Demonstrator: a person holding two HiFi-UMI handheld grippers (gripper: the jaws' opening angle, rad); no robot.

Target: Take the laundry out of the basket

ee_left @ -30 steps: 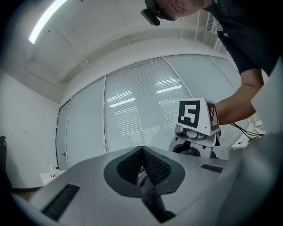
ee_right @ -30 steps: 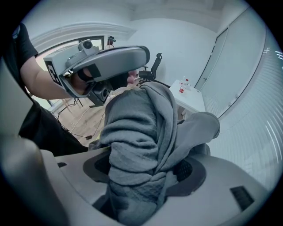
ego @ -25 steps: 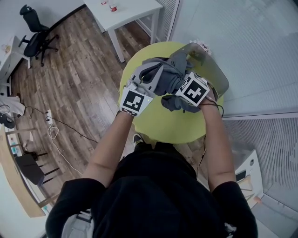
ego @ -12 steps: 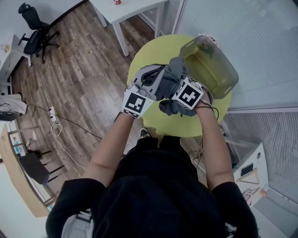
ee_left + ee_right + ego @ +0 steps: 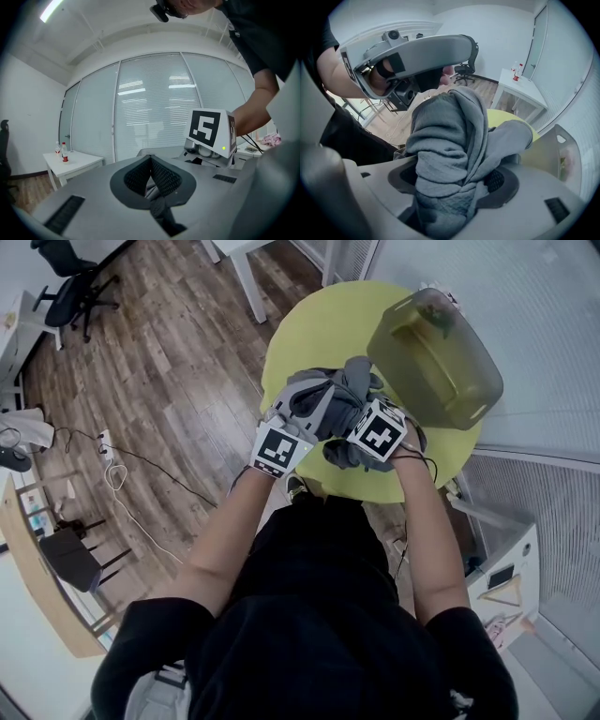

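A bundled grey garment [image 5: 339, 397] hangs over the near part of the round yellow-green table [image 5: 314, 320], held between both grippers. My left gripper [image 5: 309, 399] is shut on a thin fold of the garment [image 5: 161, 208], which shows dark between its pads. My right gripper [image 5: 354, 416] is shut on a thick wad of the same garment [image 5: 445, 140], which fills its jaws [image 5: 450, 187]. The translucent basket [image 5: 436, 343] lies tipped on the table to the right, apart from the cloth. A small coloured item shows inside it at the far end.
A white table [image 5: 272, 249] stands beyond the round one, with an office chair [image 5: 61, 287] at far left. Cables [image 5: 117, 470] trail on the wooden floor. A glass wall with blinds [image 5: 544, 324] runs along the right, behind the basket.
Both grippers have drawn the grey garment away from the basket's mouth, toward the person and the table's near edge. The basket now sits apart at upper right.
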